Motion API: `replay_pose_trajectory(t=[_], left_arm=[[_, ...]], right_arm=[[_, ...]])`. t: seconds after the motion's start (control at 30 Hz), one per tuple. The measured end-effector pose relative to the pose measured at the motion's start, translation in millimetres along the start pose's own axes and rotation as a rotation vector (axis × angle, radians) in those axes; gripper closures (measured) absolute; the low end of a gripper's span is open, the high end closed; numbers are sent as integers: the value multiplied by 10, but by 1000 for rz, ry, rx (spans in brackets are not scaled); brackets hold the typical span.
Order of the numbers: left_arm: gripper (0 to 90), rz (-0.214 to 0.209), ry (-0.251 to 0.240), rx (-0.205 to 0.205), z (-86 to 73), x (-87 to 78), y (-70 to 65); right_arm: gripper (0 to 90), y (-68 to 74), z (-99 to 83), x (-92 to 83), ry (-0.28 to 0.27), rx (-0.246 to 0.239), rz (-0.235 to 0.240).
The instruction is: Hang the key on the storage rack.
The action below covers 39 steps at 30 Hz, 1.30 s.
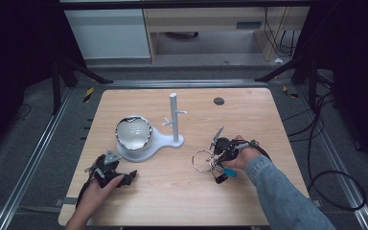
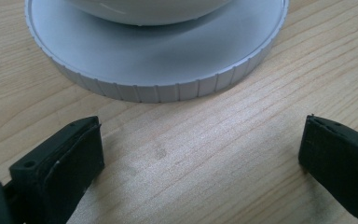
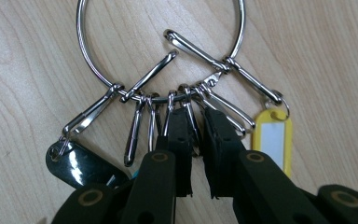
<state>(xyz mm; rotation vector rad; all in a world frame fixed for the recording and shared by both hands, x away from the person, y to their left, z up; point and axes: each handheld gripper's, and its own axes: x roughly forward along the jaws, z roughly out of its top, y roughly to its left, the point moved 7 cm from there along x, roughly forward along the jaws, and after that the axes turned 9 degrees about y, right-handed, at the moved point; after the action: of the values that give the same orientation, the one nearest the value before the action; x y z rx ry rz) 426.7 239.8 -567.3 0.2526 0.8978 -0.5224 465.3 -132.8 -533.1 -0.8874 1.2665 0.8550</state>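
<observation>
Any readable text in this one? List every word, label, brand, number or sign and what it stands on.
No readable text in any view.
yellow key tag: its white label window is blank.
black key tag: glossy, no print to make out.
white stand base: plain ribbed rim, no marking.
dark round mark on the table: too small to tell whether it bears any sign.

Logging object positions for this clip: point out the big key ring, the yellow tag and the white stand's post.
key ring (image 3: 89,65), right gripper view, left arc of the wire hoop
yellow tag (image 3: 274,140), right gripper view, its white label window
post (image 1: 174,117), high view, mid-shaft
</observation>
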Motion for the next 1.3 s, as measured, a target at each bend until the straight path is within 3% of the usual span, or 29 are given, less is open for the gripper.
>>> replay_pose_trajectory(t=[0.27, 0.57, 0.9, 1.3], left_arm=[[0, 0, 0, 0, 0, 0, 0], [0, 0, 0, 0, 0, 0, 0], [0, 0, 0, 0, 0, 0, 0], [0, 0, 0, 0, 0, 0, 0]], right_arm=[[884, 11, 54, 3, 35, 14, 29], [888, -8, 38, -99, 1, 40, 38], [888, -108, 37, -511, -75, 54, 2], [889, -267, 101, -940, -104, 55, -68]])
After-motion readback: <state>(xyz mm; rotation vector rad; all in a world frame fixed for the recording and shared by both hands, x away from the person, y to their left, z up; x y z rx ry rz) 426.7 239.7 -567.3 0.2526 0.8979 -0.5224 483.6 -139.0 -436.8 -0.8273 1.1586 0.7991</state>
